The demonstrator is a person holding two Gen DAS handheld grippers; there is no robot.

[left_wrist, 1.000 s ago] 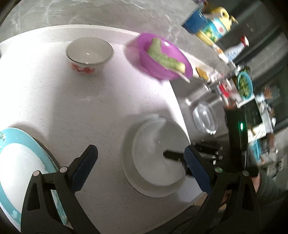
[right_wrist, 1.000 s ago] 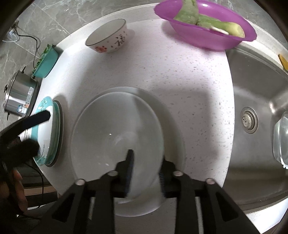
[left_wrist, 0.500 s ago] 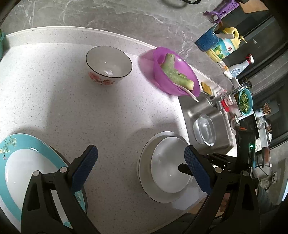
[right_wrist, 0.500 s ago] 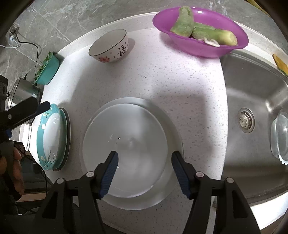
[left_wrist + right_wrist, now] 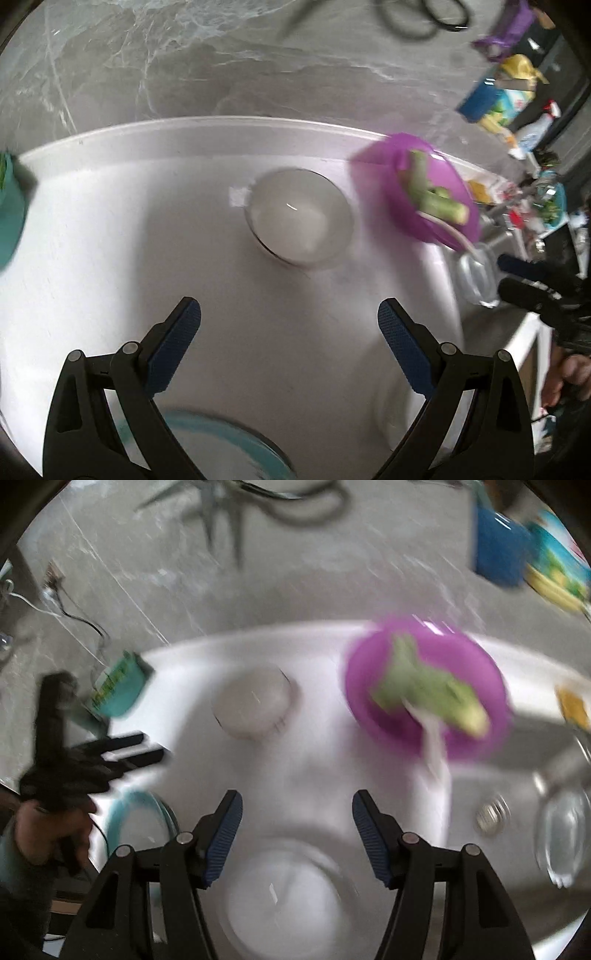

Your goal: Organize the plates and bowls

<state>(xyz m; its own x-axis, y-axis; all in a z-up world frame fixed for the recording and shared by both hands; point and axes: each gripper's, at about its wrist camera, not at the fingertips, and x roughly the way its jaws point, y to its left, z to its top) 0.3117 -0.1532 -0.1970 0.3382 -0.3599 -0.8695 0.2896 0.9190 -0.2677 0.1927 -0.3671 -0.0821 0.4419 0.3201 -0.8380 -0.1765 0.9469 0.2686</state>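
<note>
A small white bowl (image 5: 300,218) stands on the white counter (image 5: 110,221), ahead of my open, empty left gripper (image 5: 288,325). It also shows in the right wrist view (image 5: 253,705). A teal-rimmed plate (image 5: 229,443) lies at the near edge, below the left gripper. A white bowl on a white plate (image 5: 284,890) lies just under my open, empty right gripper (image 5: 297,812). The teal-rimmed plate (image 5: 136,819) sits left of it. Both views are blurred by motion.
A purple bowl of green vegetables (image 5: 432,192) stands at the back right, next to the sink (image 5: 517,775). A glass bowl (image 5: 565,834) lies in the sink. A teal container (image 5: 118,686) stands at the back left. Bottles crowd the far right (image 5: 509,96).
The right gripper let go of the white bowl, opened and drew back. Both grippers tilted up and away, so the small bowl now sits ahead of them.
</note>
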